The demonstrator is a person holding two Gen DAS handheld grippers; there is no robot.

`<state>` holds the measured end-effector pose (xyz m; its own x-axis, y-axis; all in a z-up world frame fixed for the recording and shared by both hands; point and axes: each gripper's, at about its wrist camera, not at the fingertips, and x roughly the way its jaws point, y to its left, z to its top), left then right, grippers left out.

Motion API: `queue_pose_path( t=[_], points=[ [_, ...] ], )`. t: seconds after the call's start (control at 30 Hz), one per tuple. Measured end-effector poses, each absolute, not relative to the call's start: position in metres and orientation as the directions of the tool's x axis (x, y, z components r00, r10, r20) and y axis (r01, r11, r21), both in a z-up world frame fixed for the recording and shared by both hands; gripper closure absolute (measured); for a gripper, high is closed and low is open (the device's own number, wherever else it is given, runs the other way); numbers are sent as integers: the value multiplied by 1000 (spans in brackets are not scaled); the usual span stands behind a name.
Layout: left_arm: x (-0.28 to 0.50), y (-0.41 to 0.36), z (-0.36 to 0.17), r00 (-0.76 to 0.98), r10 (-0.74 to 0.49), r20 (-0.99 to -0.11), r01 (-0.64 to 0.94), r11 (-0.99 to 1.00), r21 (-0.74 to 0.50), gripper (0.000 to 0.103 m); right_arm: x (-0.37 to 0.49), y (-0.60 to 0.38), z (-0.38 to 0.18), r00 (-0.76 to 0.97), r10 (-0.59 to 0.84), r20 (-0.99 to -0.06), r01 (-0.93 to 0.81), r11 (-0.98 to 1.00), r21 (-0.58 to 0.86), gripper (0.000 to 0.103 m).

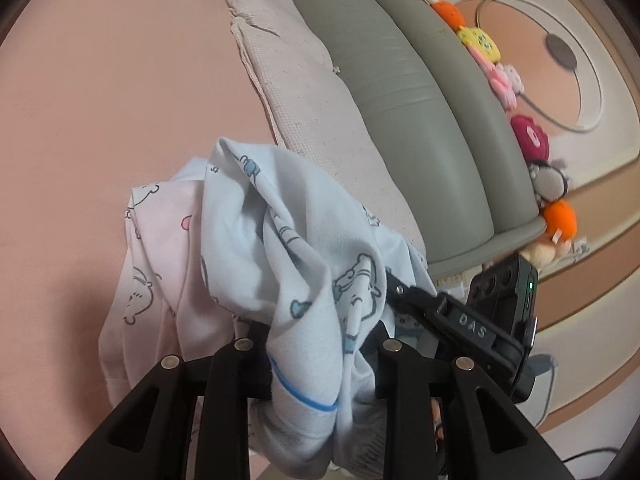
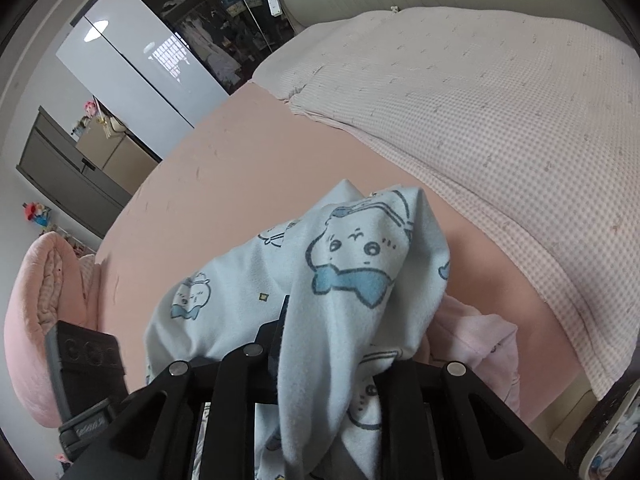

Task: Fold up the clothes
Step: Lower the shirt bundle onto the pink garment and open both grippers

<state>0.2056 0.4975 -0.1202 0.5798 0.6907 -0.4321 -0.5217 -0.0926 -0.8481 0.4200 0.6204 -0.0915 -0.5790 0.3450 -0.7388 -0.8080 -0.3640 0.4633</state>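
Observation:
A light blue garment (image 1: 260, 216) printed with cartoon animals hangs bunched over a pink bed sheet (image 1: 100, 120). My left gripper (image 1: 316, 340) is shut on a fold of it, and the cloth drapes over both fingers and hides the pads. My right gripper (image 2: 332, 344) is shut on another bunch of the same blue garment (image 2: 352, 264), which covers its fingertips. A pale pink printed garment (image 1: 156, 264) lies under and beside the blue one, and shows as pink cloth (image 2: 480, 344) in the right wrist view. The right gripper's black body (image 1: 472, 328) sits close to the right of my left gripper.
A pink-and-white checked quilt (image 2: 500, 120) covers the far part of the bed. A grey padded headboard (image 1: 420, 120) carries a row of plush toys (image 1: 484, 44). A pink cushion (image 2: 36, 320) sits off the bed's left edge, with a wardrobe (image 2: 132, 72) beyond.

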Motion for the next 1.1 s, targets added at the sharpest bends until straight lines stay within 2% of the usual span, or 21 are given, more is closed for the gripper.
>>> queue_pose_path(
  t=[0.23, 0.33, 0.47, 0.67, 0.77, 0.9, 0.93, 1.0, 1.03, 1.07, 1.1],
  points=[
    [195, 484, -113, 562, 698, -444, -538, -99, -837, 78, 416, 614, -86, -485, 414, -770, -859, -393, 329, 81],
    [187, 478, -109, 521, 707, -478, -584, -113, -804, 76, 416, 614, -87, -441, 435, -785, -880, -380, 284, 68],
    [188, 479, -112, 418, 684, -598, -716, -157, -681, 71, 409, 609, -82, -381, 473, -794, -899, -389, 199, 60],
    [183, 476, -121, 445, 673, -591, -685, -169, -708, 71, 410, 605, -76, -320, 518, -793, -915, -385, 118, 52],
    [187, 474, -121, 434, 652, -622, -717, -169, -677, 69, 415, 603, -69, -264, 561, -784, -932, -358, 58, 41],
    [189, 470, -127, 441, 639, -630, -708, -184, -682, 66, 421, 601, -60, -181, 619, -764, -948, -317, -32, 40],
    [189, 468, -127, 436, 640, -634, -712, -186, -677, 64, 420, 599, -56, -167, 630, -758, -949, -312, -50, 40],
    [188, 465, -126, 418, 637, -647, -721, -201, -663, 54, 417, 597, -50, -128, 656, -744, -948, -301, -102, 40],
    [188, 465, -126, 397, 628, -669, -731, -225, -645, 40, 415, 595, -47, -105, 670, -735, -947, -293, -132, 40],
    [187, 464, -125, 377, 620, -688, -740, -245, -627, 30, 414, 593, -43, -83, 686, -723, -946, -282, -158, 40],
    [187, 462, -123, 362, 627, -690, -746, -248, -618, 30, 414, 591, -38, -71, 700, -711, -947, -271, -172, 40]
  ],
)
